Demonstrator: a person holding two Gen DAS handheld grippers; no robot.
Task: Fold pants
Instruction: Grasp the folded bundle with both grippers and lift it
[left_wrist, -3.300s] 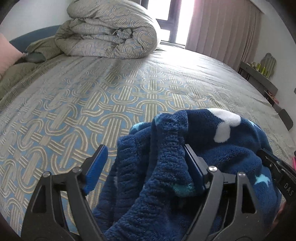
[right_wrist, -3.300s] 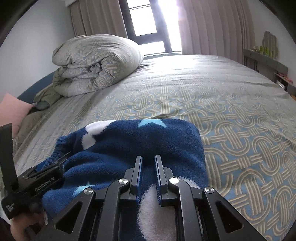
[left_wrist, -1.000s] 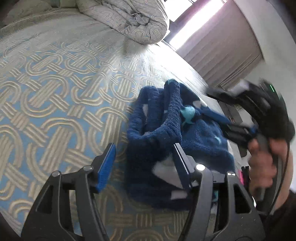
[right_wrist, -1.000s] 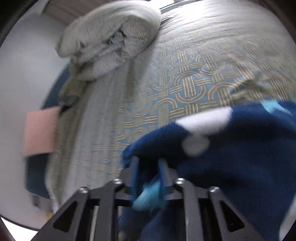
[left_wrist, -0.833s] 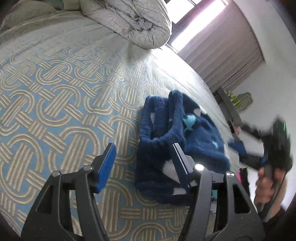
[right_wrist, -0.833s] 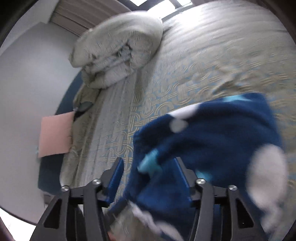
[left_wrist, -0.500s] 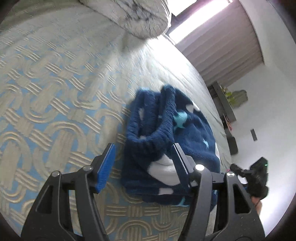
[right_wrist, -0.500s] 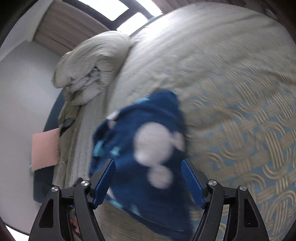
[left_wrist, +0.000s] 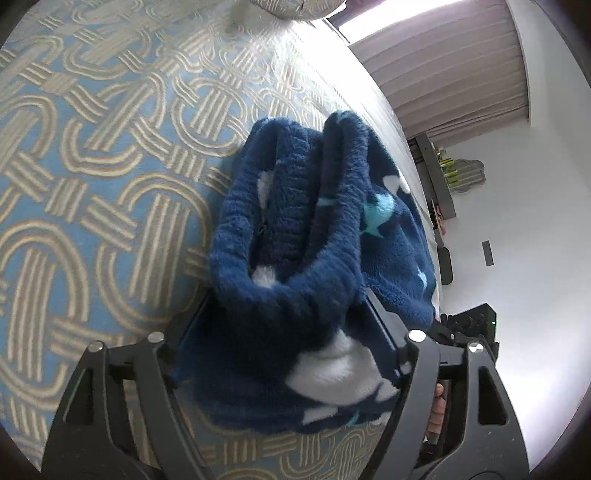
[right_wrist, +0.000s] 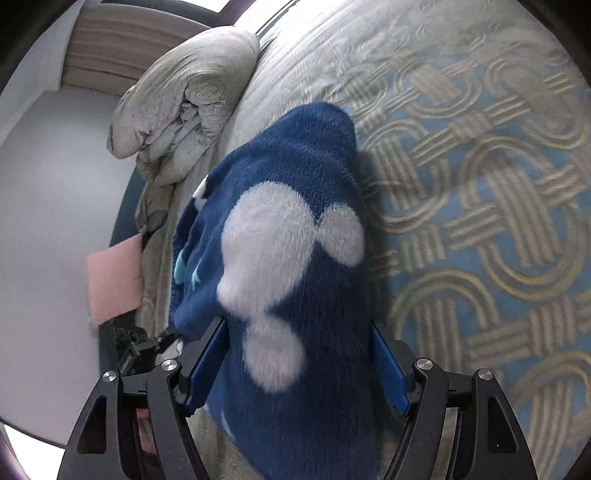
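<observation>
While both grippers crowd the bundle from opposite ends, the bed (left_wrist: 92, 192) around it lies bare: blue cover with tan interlocking rings. Rolled grey duvet (right_wrist: 184, 99) sits at the head end, far from the work. Pink pillow (right_wrist: 112, 284) beside it, against the dark headboard. Drawn curtains (left_wrist: 454, 70) and a wall shelf (left_wrist: 437, 177) beyond the far edge of the bed. Nothing lies between the grippers and the garment.

Pants (left_wrist: 295, 258): navy fleece with white blobs and pale blue stars, folded into a compact thick bundle resting on the cover, near the bed's edge on the left-wrist side. Long axis runs away from each camera, roughly gripper to gripper. Ribbed waistband end faces the left wrist view, gaping upward as an open loop; the smooth folded face with the large white motif faces the right wrist view.

Left gripper (left_wrist: 288, 325): jaws have just been opening; they stand wide either side of the waistband end, fabric bulging between them and brushing both fingers. Whether the pads press, I cannot tell for certain; it reads as released.

Right gripper (right_wrist: 295, 354): jaws have spread wide, blue pads flanking the bundle's end, cloth between them, grip let go. Its frame is blurred.
</observation>
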